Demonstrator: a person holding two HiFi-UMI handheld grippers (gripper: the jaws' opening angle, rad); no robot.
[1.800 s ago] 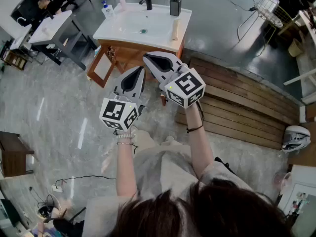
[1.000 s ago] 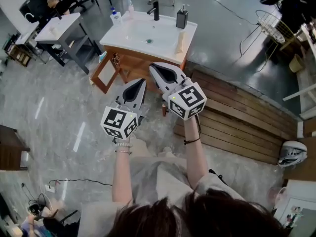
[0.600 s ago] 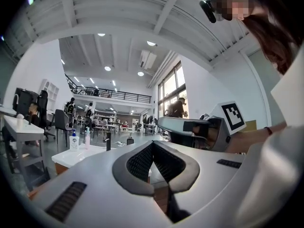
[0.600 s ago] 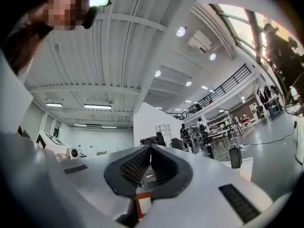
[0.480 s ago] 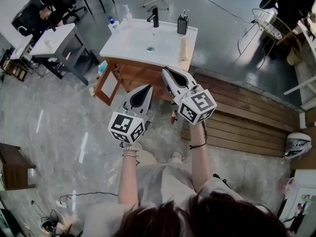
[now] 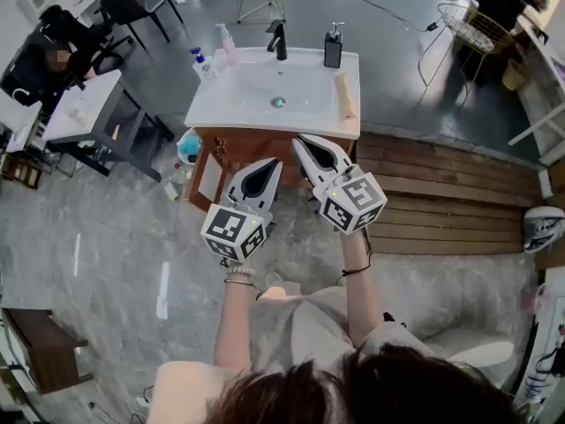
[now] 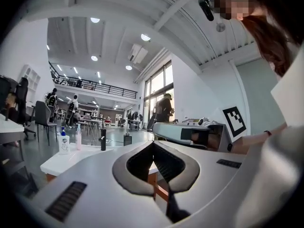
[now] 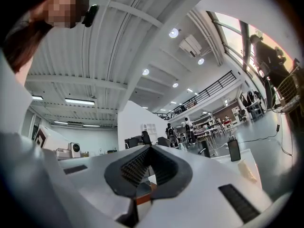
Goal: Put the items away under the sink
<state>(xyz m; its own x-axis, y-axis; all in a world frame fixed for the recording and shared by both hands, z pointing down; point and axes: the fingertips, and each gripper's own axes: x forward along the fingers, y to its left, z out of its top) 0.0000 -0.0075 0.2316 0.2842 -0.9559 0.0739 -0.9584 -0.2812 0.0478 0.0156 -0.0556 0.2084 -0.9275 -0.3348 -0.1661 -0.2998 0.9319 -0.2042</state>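
In front of the white ceramic sink-top bench (image 6: 207,104), which is carried on a brown wooden cabinet (image 6: 265,144), two tools are held out side by side. The left tool (image 6: 272,163) and the right tool (image 6: 298,140) are both seen closed, jaw tips met, and nothing is gripped in either.

Compared with the earlier pictures, the bench has been brought nearer and squarer in the head view. The tools, previously seen over the grey floor short of the cabinet, are now seen against its front. The jaws have been kept shut throughout.

The items are all found untouched on the bench. A tall black pump dispenser (image 6: 333,48) is stood at the back right, beside the black tap (image 6: 280,39). A pale pink pump bottle (image 6: 228,44) and a small blue-capped bottle (image 6: 201,63) are stood at the back left. A beige oblong piece (image 6: 345,83) is laid along the right edge. A cabinet door (image 6: 210,179) appears to be swung open at the left.

The approach is judged nearly finished and the putting away not yet begun. A tool must be opened before any item can be taken.
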